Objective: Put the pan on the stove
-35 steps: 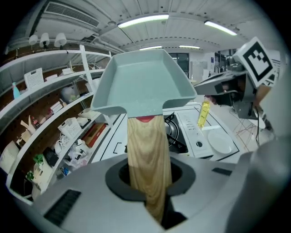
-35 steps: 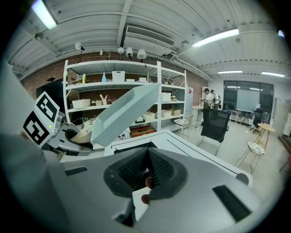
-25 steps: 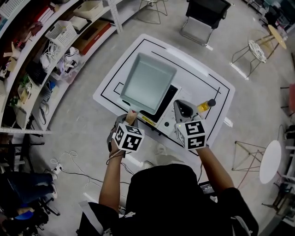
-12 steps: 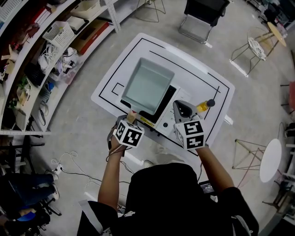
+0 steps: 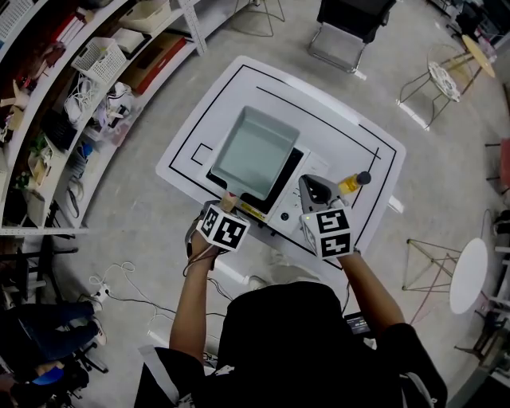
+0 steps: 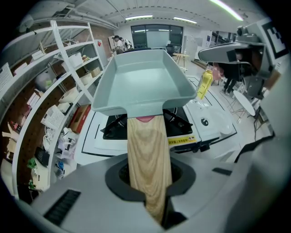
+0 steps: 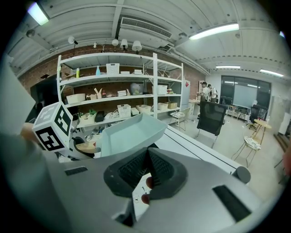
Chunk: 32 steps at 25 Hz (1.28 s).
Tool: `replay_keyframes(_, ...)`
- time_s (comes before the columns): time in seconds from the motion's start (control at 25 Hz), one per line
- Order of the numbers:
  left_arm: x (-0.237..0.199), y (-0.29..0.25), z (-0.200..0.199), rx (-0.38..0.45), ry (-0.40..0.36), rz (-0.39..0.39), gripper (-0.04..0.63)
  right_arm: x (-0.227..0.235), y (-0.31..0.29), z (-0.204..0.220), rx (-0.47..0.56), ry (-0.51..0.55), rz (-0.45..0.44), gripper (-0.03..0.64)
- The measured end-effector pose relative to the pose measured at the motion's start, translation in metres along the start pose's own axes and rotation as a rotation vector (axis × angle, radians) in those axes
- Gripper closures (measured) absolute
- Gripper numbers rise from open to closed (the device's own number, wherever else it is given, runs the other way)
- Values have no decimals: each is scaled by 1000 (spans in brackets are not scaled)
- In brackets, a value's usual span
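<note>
From the head view the pan [image 5: 256,151] just covers the black stove [image 5: 291,169] on the white worktop [image 5: 358,159] and you can't tell if it's down; the left gripper view sorts that out, the grey pan hangs a bit above the burner grate [image 6: 179,125] with a gap under it; same view shows the left tongs [image 6: 148,177] clamped on the wooden handle [image 6: 146,150]; the right gripper view shows the right tongs [image 7: 146,168] pinched together at the tips with nothing in them, the stove's red knobs [image 7: 144,198] peeking below; a yellow bottle [image 5: 351,185] stands just right of the stove, near the right tongs; shelves [image 5: 72,96] run along the left, a black chair [image 5: 351,20] sits beyond the worktop.
</note>
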<state>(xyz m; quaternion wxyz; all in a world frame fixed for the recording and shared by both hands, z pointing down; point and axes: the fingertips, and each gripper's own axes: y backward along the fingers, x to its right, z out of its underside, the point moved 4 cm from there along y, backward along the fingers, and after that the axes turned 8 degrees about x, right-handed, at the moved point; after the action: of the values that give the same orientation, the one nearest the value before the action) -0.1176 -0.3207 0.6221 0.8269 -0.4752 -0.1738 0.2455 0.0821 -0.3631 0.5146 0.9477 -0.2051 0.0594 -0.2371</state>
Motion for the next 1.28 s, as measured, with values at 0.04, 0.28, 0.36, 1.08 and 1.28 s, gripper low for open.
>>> replay_keyframes(0.04,0,-1,0,-7,2,6,538,1,0,1,-4,0,1,615)
replay_keyframes(0.28,-1,-4,0,-47,8,25,538,2,-2,3,-17,3,0,615)
replay_keyframes(0.36,0,-6,2,-60,7,32,538,3,-2,5,-22,2,0,615)
replay_keyframes(1.08,0,-18,6,-139,16,62,535,6,-5,13,-52,3,-6,615)
replay_keyframes(1.28,0,-16,5,-170,15,74,534,4,-7,15,-58,1,-7,615)
